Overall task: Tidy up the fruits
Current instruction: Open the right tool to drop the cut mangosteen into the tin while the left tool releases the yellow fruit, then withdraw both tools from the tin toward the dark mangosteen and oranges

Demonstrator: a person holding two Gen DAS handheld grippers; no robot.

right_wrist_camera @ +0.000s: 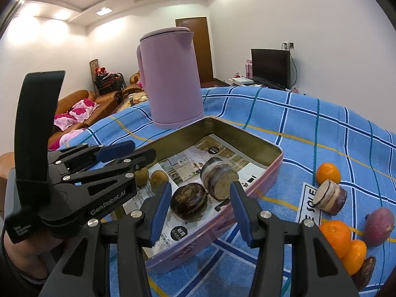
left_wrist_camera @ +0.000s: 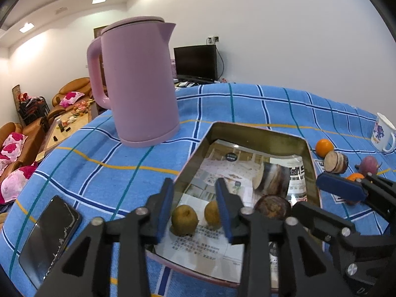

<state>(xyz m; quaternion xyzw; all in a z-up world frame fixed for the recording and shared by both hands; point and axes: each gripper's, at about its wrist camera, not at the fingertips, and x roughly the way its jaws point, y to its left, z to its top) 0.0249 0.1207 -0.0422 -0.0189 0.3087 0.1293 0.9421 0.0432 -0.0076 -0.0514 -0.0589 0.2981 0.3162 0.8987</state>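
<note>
Lilac kettle [left_wrist_camera: 138,84], blue checked tablecloth [left_wrist_camera: 247,104], orange tangerines [right_wrist_camera: 328,172], blue-padded black tongs [left_wrist_camera: 195,208].

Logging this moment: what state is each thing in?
Kettle: upright, lid shut.
Tin: open, paper-lined, holding four fruits.
Mug: upright.
Phone: flat, screen dark.
Left tongs: open, empty.
Right tongs: open, empty.
</note>
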